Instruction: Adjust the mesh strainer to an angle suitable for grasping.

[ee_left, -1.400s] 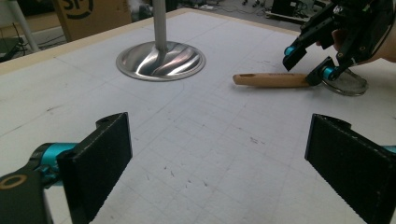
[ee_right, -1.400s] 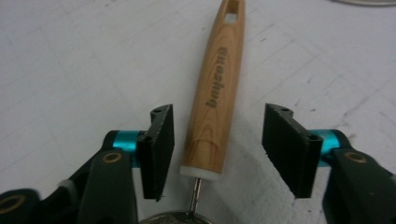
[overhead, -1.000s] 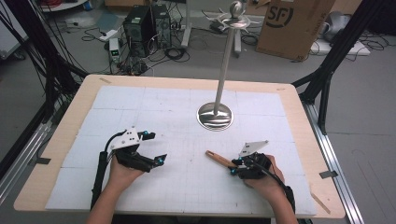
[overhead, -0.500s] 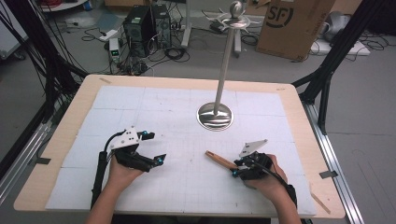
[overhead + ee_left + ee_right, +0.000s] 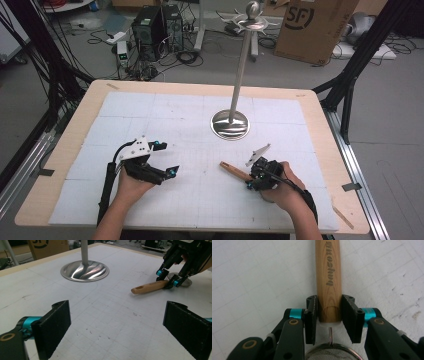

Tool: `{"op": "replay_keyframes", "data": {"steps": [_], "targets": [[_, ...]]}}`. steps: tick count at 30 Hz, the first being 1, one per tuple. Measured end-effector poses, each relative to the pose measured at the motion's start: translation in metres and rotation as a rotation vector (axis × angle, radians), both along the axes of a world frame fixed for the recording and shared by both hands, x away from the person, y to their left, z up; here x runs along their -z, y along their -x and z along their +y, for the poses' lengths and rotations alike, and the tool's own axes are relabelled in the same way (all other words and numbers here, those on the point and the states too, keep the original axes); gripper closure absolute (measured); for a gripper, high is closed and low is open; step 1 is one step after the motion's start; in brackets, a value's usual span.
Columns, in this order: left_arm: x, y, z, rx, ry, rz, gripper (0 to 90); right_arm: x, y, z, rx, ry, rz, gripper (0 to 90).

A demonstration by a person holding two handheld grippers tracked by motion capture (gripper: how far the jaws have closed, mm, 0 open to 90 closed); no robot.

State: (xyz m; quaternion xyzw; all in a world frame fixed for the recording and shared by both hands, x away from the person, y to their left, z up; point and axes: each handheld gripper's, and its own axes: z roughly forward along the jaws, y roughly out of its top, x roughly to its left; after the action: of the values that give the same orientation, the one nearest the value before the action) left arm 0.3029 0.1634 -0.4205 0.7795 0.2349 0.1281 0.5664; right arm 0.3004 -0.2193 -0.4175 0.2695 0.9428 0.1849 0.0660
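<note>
Both right tongs (image 5: 329,320) flank strainer handle (image 5: 328,277).

The box (image 5: 320,27) at 1 o'clock beyond the table bears "SF" in large black letters inside a curved bracket; the same box (image 5: 46,247) shows at 11 o'clock in the left gripper view, its print cut off. The wooden handle (image 5: 328,277) carries dark burnt-in lettering along its length, two Chinese characters and then script letters, too stylised to read surely.
</note>
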Motion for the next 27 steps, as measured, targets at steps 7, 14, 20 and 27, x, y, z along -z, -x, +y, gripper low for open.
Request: {"op": "replay_keyframes", "data": {"steps": [7, 14, 20, 27], "targets": [[0.000, 0.000, -0.001, 0.005, -0.004, 0.003, 8.4, -0.002, 0.000, 0.005, -0.007, 0.038, 0.005, 68.5], [-0.001, 0.000, 0.001, 0.004, 0.011, 0.007, 8.7, -0.002, 0.004, -0.005, -0.001, -0.090, -0.037, 68.6], [-0.001, 0.000, 0.001, 0.010, 0.014, 0.008, 8.7, -0.015, 0.008, -0.006, -0.014, -0.231, -0.138, 68.6], [-0.003, 0.002, -0.001, 0.027, 0.039, 0.011, 8.7, -0.025, 0.012, -0.013, -0.004, -0.373, -0.213, 68.6]]}}
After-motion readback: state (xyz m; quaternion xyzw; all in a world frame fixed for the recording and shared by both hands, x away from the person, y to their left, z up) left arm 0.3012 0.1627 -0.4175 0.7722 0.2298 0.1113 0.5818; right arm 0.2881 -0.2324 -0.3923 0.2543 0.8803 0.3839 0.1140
